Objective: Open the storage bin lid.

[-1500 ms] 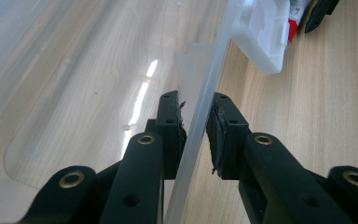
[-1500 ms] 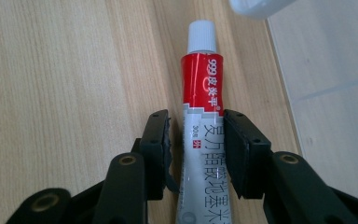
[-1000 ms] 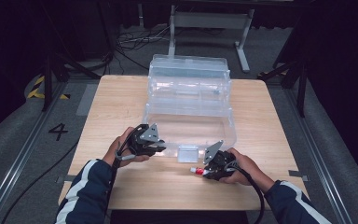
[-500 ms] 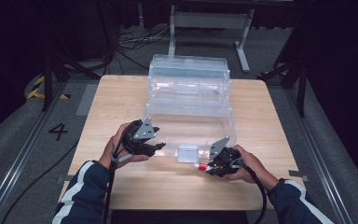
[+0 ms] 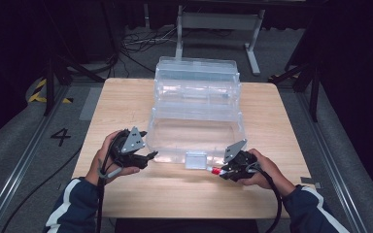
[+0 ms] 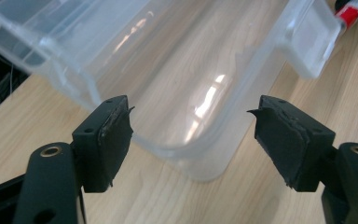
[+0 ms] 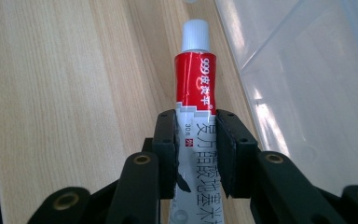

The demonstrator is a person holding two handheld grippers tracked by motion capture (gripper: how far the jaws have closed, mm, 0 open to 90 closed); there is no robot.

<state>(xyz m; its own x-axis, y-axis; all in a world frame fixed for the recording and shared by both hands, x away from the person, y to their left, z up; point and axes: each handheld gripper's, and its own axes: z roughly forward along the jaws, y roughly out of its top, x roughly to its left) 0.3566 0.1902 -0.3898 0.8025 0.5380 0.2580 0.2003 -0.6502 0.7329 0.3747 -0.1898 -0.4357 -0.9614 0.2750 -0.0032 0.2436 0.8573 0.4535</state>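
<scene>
— High view first: what have we got on the wooden table [image 5: 126, 102]?

— A clear plastic storage box [image 5: 194, 131] standing open mid-table, its lid [image 5: 196, 73] tipped up at the far side. The person's two hands come in from the near edge, one gripper each, both at the box's front wall.

— The left gripper [image 5: 150, 156]?

— Sitting just off the box's near left corner. From the left gripper view, that rounded corner [image 6: 200, 158] lies between the two black pads [image 6: 114, 135], but neither pad touches it. There's bare wood showing on both sides. Those jaws have just been opening, and they stand released, nothing gripped.

— And the right gripper [image 5: 219, 172]?

— Clenched on a tube of ointment [image 7: 193, 93]. The right gripper view is clear on that: both pads press the tube's white lower body, the red band and white cap [image 7: 195, 33] stick out ahead of the jaws. The tube [image 5: 215, 170] is held roughly level, just above the table, pointing along the box's front wall.

— How near the box is it?

— Just beside it, outside. From above, the capped end sits right by the small latch flap [image 5: 196, 159] at the middle of the front rim. The left gripper view catches that same flap and the red tip [image 6: 352, 11] beyond it.
</scene>
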